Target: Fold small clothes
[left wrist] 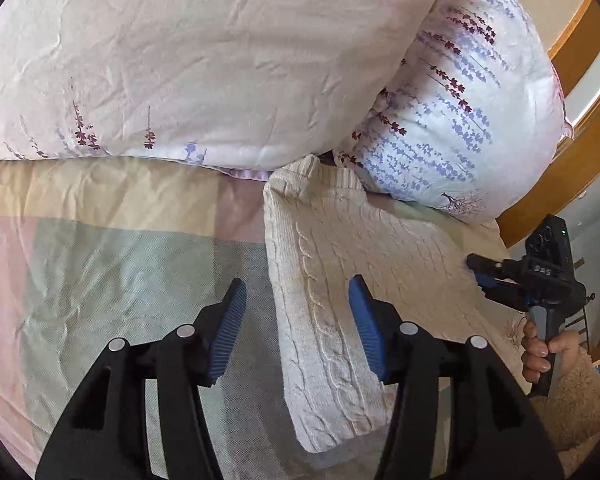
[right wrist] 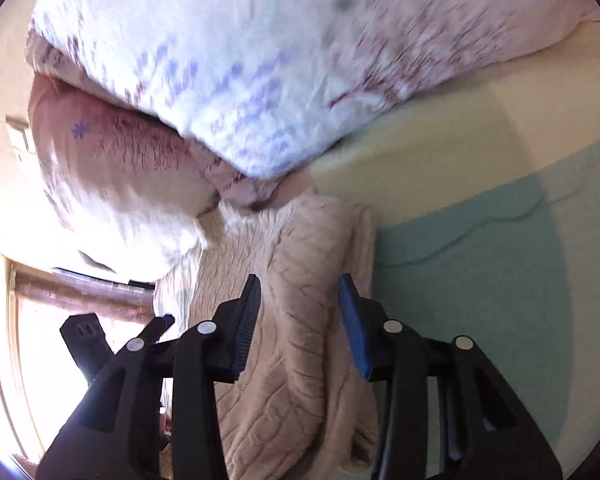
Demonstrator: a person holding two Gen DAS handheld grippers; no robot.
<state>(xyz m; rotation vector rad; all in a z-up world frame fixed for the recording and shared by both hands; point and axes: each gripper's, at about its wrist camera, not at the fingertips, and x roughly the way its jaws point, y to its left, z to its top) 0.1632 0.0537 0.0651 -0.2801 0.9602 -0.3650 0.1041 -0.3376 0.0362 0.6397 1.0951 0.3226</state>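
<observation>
A cream cable-knit sweater (left wrist: 340,280) lies folded into a long strip on the bed, its far end against the pillows. My left gripper (left wrist: 298,320) is open and empty, its jaws standing over the sweater's left edge. My right gripper (right wrist: 299,320) is open and empty just above the sweater (right wrist: 300,320), which runs lengthwise between its fingers. The right gripper also shows in the left wrist view (left wrist: 480,276), at the sweater's right edge, held by a hand.
Two floral pillows (left wrist: 204,60) (left wrist: 460,120) lie at the head of the bed, beyond the sweater. A pastel checked sheet (left wrist: 100,260) covers the bed. A wooden bed frame (left wrist: 580,40) curves at the right. The right wrist view is blurred.
</observation>
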